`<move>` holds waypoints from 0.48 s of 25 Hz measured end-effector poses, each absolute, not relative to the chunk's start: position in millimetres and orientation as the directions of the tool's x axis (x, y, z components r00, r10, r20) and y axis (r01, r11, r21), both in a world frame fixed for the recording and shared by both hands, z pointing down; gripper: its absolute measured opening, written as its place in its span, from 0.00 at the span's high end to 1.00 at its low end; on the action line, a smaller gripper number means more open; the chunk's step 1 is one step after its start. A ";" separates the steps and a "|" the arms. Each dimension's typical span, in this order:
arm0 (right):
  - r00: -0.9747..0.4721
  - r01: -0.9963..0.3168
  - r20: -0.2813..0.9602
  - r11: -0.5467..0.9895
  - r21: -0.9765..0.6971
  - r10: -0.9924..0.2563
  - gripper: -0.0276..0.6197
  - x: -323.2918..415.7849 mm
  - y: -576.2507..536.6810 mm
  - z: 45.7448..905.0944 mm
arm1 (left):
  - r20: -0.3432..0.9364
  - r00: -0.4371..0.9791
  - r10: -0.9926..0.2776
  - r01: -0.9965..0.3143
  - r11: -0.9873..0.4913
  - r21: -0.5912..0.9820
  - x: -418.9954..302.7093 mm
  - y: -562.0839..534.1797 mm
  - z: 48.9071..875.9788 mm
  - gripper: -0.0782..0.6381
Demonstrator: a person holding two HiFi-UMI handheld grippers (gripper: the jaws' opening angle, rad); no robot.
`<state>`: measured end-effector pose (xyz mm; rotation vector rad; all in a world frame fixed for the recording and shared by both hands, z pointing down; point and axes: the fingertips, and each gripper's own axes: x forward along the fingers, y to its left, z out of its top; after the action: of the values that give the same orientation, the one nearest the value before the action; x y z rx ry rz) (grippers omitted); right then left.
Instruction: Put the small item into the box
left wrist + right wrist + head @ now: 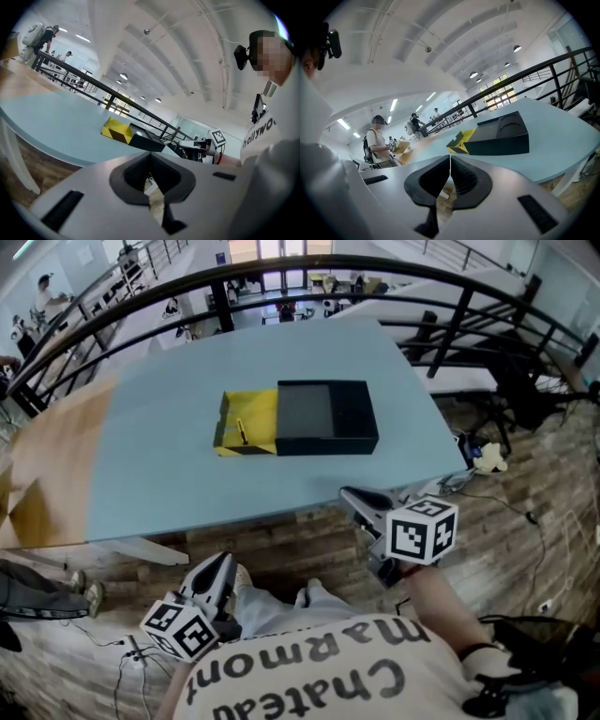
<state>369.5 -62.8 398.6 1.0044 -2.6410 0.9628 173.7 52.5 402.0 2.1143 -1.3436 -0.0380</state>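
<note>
Looking at a table (169,465) with a smooth, matt pale-blue top, turning to bare wood grain at its left end. Noting what looks like matt black card on the box (328,427) and smooth yellow card on its tray (251,413). Seeing smooth matt grey plastic on the left gripper (150,157) and right gripper (450,159), framing ribbed black pads (464,180). Taking in a rough, worn plank floor (281,545) and a black-painted metal railing (281,266) with a slight sheen.

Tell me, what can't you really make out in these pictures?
- Small item: head view, too small to identify; looks like a thin stick in the yellow tray.
- Same item: both gripper views, hidden behind the tray's walls.
- Black box interior: left gripper view, seen nearly side-on, so its own wall hides it.
- Table: head view, left end cut off by the picture edge.
</note>
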 end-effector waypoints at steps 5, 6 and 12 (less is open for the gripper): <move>-0.756 -0.650 0.361 0.558 -0.516 -0.546 0.90 374.2 -68.6 399.2 | 0.295 0.481 -0.826 -0.806 -0.283 0.521 175.5 47.4 401.3 0.89; -0.753 -0.654 0.366 0.559 -0.509 -0.547 0.90 375.4 -69.5 399.5 | 0.296 0.481 -0.826 -0.805 -0.282 0.521 176.3 46.8 401.0 0.89; -0.741 -0.671 0.395 0.581 -0.461 -0.544 0.90 377.3 -73.3 403.2 | 0.294 0.476 -0.829 -0.806 -0.277 0.524 178.9 43.1 400.8 0.89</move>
<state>377.3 -73.3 403.2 1.0138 -2.6006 0.8905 178.9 43.1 400.8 2.1033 -1.3471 -0.0480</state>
